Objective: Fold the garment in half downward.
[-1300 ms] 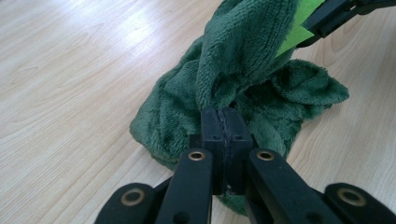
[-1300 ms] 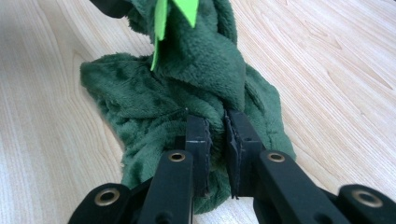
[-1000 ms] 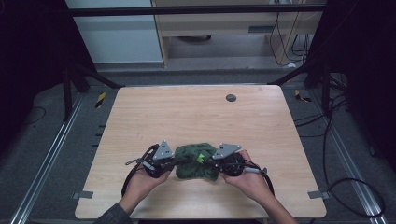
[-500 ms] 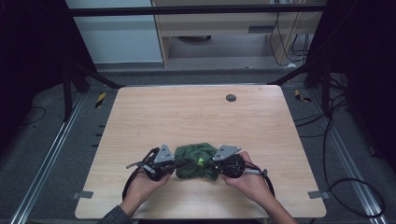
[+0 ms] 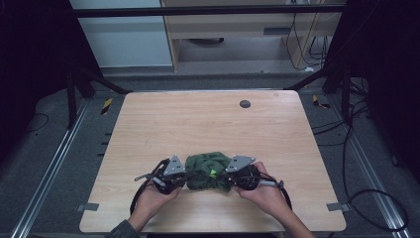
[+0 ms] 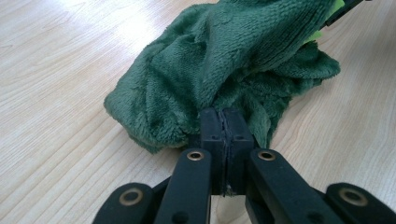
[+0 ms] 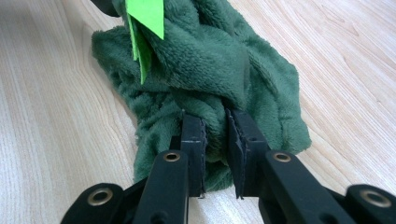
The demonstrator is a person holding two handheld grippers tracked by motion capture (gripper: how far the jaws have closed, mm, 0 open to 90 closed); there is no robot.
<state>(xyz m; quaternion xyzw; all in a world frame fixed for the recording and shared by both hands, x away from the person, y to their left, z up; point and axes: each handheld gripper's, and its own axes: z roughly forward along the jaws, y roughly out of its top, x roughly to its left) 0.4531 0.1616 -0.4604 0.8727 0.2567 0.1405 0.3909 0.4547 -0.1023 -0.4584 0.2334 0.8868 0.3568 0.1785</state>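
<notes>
I found the green cloth (image 5: pixel 208 171) bunched in a heap on the wooden counter (image 5: pixel 198 124), near the near edge and about midway between left and right. The left claw (image 5: pixel 184 176) was at the cloth's left side; in the left gripper view its jaws stood pressed together, with a fold of the cloth's (image 6: pixel 224 70) edge pinched at their tips. The right claw (image 5: pixel 229 178) was at the cloth's right side; in the right gripper view its jaws stood slightly apart with a thick roll of the cloth (image 7: pixel 210 70) clamped between them. A bright green tag (image 7: pixel 145 18) hung from the cloth's far, raised part. A small dark round disc (image 5: pixel 244 104) lay on the counter well apart, toward the far edge.
</notes>
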